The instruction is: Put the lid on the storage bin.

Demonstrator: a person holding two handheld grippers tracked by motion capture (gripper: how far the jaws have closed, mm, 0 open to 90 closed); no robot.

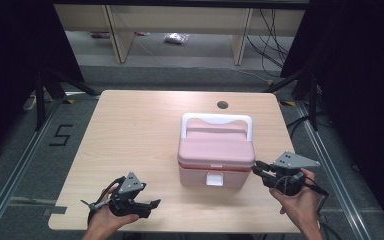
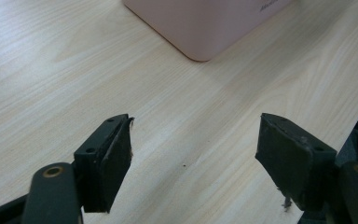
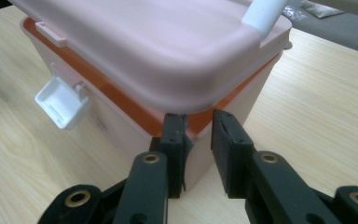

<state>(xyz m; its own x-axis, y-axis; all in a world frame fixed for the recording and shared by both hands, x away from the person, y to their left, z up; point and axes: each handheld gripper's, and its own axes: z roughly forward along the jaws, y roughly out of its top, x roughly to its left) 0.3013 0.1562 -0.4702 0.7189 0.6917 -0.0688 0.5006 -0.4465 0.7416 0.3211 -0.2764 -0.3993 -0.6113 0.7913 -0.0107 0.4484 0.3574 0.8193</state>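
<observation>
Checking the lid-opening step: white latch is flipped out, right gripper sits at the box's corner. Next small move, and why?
Probably lift the right gripper a little to pry the lid up. Its jaws, a narrow gap apart, sit at the corner under the lid's rim by the orange seam, and the white latch already hangs loose. The left gripper stands open over bare table, free to steady the pink box.

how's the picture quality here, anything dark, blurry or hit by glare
High view: table evenly lit, surroundings nearly black. Left gripper view: sharp wood grain, soft shadow beside the pink box. Right gripper view: box lid slightly soft, mild sheen, no harsh glare.
</observation>
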